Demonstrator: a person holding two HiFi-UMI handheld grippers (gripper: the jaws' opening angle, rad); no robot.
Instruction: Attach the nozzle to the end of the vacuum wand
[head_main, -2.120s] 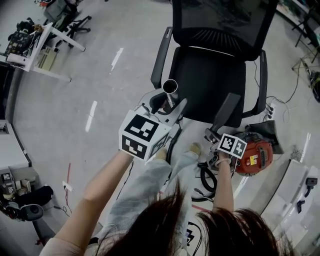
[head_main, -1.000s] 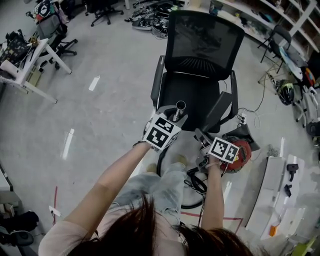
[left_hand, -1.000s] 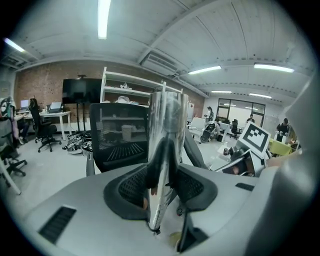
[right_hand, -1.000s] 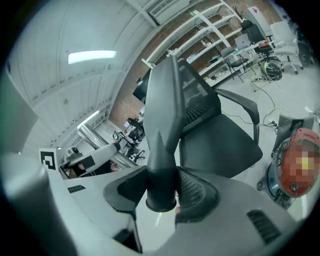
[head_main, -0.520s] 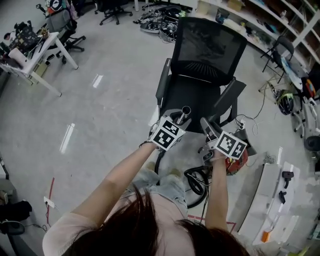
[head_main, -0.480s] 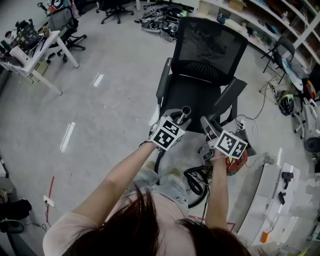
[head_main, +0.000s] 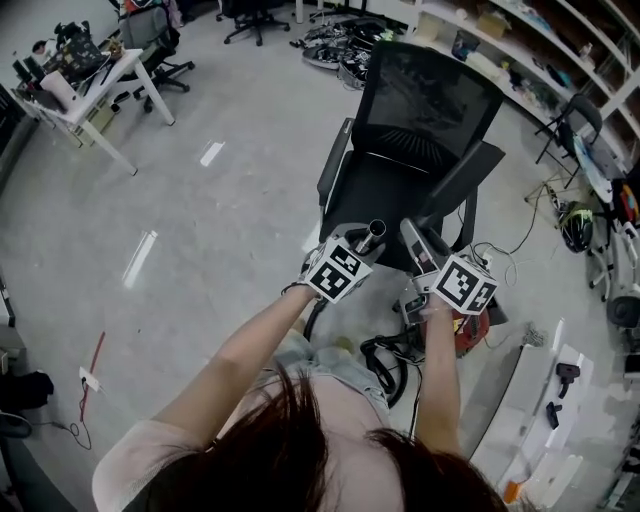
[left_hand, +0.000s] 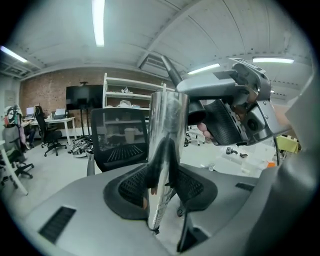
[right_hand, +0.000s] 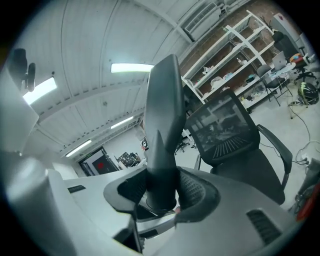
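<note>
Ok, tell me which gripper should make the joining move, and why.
Right. The right gripper is shut on the nozzle, held close beside the open end of the wand; the left gripper is shut on that wand and probably best just steadies it.

- This is a shared lab or workshop-office, with a bare grey concrete floor (head_main: 200, 230) marked by strips of white tape (head_main: 138, 258).
- Open white shelving (head_main: 520, 40), loaded with boxes and gear, runs along the room's edge at 1 o'clock in the head view.
- A white surface (head_main: 105, 75) at 10 o'clock carries electronic equipment, with a rolling chair (head_main: 160, 40) just beside it.
- A black mesh office chair (head_main: 430, 110) stands at 12 o'clock, and a heap of cables (head_main: 335, 45) lies on the floor beyond it.
- The left gripper view shows a brick wall (left_hand: 50, 87), a large dark screen (left_hand: 82, 97) and ceiling strip lights (left_hand: 98, 22).
</note>
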